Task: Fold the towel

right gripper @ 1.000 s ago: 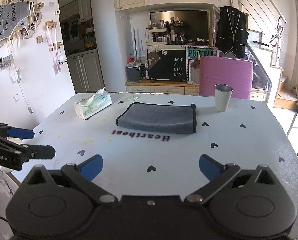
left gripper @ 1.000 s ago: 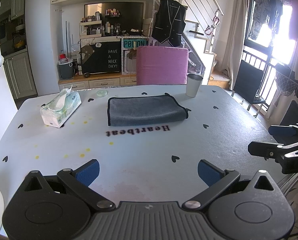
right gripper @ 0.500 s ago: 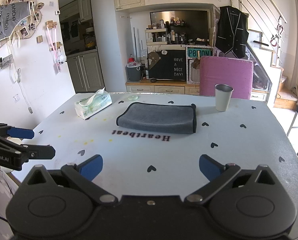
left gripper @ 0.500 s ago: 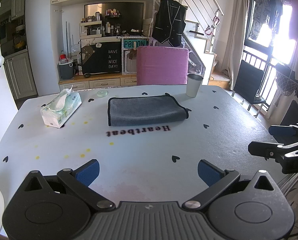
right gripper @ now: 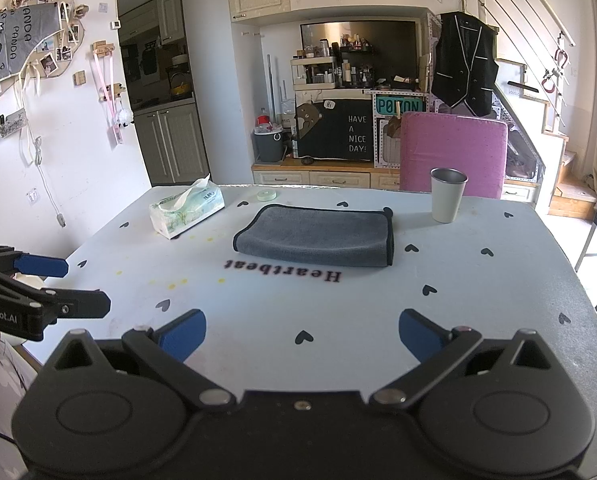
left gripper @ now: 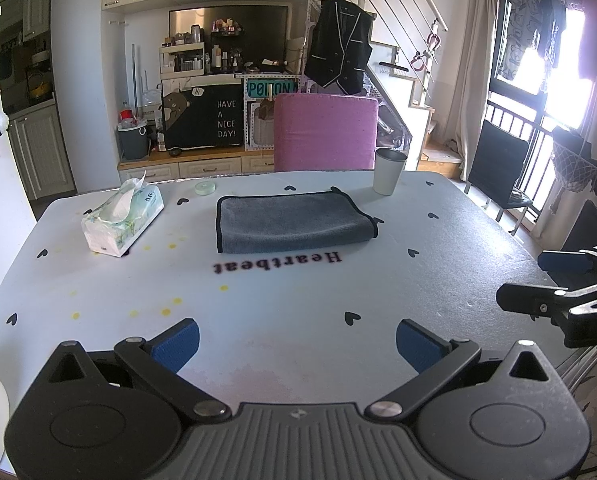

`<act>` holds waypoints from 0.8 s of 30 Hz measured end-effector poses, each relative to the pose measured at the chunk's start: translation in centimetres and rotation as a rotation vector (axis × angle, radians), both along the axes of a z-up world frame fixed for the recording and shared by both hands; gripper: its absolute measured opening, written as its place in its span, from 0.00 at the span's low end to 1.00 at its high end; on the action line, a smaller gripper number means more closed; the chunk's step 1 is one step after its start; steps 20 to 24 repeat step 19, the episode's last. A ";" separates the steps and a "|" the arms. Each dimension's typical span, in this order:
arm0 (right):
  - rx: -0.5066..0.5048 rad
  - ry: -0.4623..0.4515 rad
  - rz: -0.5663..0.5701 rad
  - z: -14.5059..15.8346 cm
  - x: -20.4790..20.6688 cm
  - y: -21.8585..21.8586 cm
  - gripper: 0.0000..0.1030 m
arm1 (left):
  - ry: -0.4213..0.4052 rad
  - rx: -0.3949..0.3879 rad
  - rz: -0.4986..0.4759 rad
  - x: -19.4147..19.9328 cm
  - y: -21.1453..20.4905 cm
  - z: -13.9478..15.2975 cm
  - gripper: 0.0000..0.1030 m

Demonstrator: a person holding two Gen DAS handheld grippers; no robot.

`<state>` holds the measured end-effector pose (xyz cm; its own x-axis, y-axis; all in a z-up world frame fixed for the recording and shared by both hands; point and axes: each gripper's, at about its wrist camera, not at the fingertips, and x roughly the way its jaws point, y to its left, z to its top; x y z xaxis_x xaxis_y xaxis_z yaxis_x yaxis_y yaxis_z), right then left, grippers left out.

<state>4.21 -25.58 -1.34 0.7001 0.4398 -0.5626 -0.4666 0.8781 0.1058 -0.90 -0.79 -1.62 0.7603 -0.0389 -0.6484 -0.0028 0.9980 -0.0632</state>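
Both pairs of fingers are spread wide and hold nothing: the left gripper (left gripper: 296,338) and the right gripper (right gripper: 300,330) hang over the near edge of the table (left gripper: 298,300), well apart from the towel (left gripper: 292,222).

Going from left to right across the table, a tissue pack (left gripper: 122,220) lies at the left with a sheet sticking out of its top. Just beyond it, toward the far edge, sits a small pale round lid (left gripper: 205,188). The grey towel lies flat in the middle of the far half, above the printed word on the tablecloth; it looks already doubled over, with a rounded fold along its near side and its black-trimmed edges at the ends. To its right, near its far right corner but not touching, stands a metal cup (left gripper: 388,172). A pink chair (left gripper: 325,132) stands behind the table.

Whether another fold is wanted I cannot tell. If so, the risks are plain. A soft, thick cloth may let a finger pinch only the top layer, so the fold opens instead of carrying over. Grabbing the two ends at uneven spots would leave the edges skewed. A reach to the right end passes close to the cup, and a careless swing could tip it. Dragging the cloth could also wrinkle the tablecloth beneath.
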 end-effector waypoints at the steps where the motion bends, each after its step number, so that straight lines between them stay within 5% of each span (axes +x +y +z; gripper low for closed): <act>1: 0.000 0.000 0.001 0.0 0.0 0.0 1.00 | 0.000 0.001 0.000 0.0 0.1 0.0 1.00; 24: 0.000 0.000 0.000 0.1 0.0 0.0 1.00 | 0.002 0.004 0.009 0.3 0.8 0.4 1.00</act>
